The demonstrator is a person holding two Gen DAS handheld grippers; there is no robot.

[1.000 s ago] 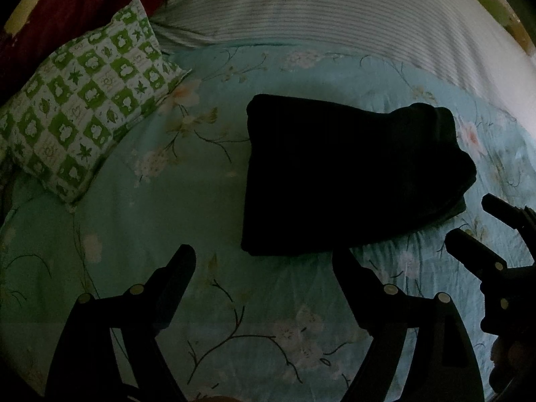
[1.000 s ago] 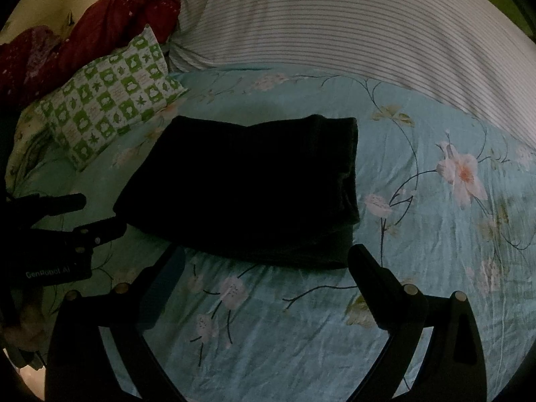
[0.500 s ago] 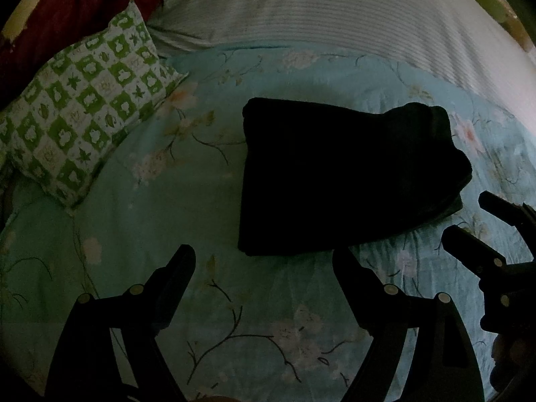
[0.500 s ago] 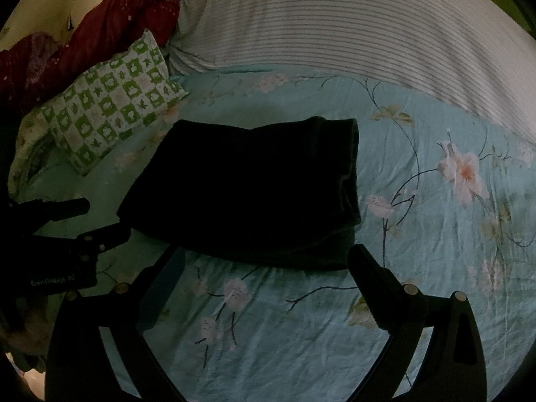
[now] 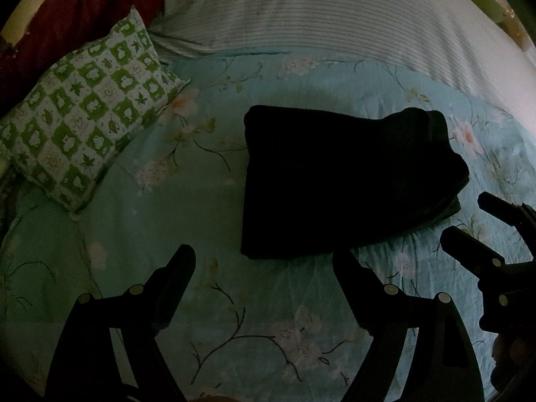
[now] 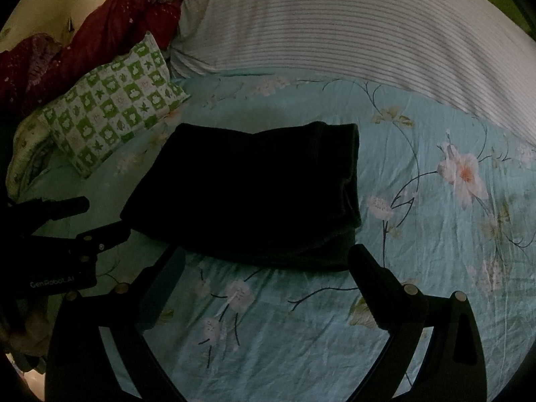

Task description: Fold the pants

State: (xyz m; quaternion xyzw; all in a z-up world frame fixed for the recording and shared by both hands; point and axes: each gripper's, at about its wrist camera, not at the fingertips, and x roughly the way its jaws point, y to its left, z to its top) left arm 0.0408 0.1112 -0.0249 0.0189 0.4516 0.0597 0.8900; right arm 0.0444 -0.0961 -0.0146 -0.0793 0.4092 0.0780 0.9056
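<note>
pants (image 5: 341, 181) folded flat on floral sheet (image 5: 187, 221) — left gripper (image 5: 264, 261), right gripper (image 6: 268, 258) both spread wide, empty

The pants (image 5: 345, 181) are lying folded into a compact, roughly rectangular black bundle on the floral turquoise bed sheet (image 5: 187, 221). Layered edges are showing along one side, and the dark fabric is hiding finer detail.

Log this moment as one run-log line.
pants: folded, lying on floral sheet | left claw: open, clear of pants | right claw: open, clear of pants | checked pillow: apart from pants
</note>
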